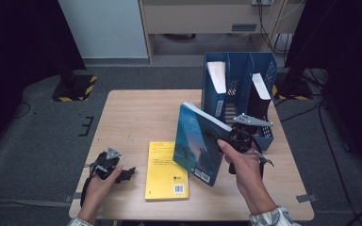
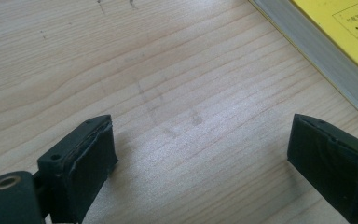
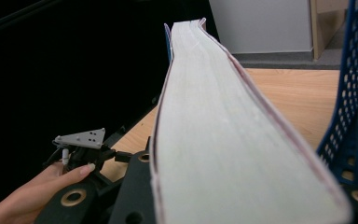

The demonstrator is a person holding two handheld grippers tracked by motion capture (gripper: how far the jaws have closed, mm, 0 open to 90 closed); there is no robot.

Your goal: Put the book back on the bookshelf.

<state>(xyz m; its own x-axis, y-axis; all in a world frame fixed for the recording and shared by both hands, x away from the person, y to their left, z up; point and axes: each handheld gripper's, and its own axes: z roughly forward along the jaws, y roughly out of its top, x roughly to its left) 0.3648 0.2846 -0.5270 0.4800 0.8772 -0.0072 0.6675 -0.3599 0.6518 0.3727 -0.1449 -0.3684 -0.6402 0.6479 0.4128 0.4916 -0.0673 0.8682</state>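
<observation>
My right gripper is shut on a thick teal-covered book, which it holds tilted above the table, just in front of the blue file holder. In the right gripper view the book's pale page edge runs away from the right gripper, a black jaw on either side of it. A yellow book lies flat near the table's front edge. Left of it my left gripper rests low over the table, open. In its own view the left gripper has bare wood between its pads, with the yellow book at the upper right.
The blue holder stands at the table's back right with a white-edged book in one slot and another in the slot beside it. Its mesh wall is close on the right of the held book. Bare wooden table lies at the left and middle.
</observation>
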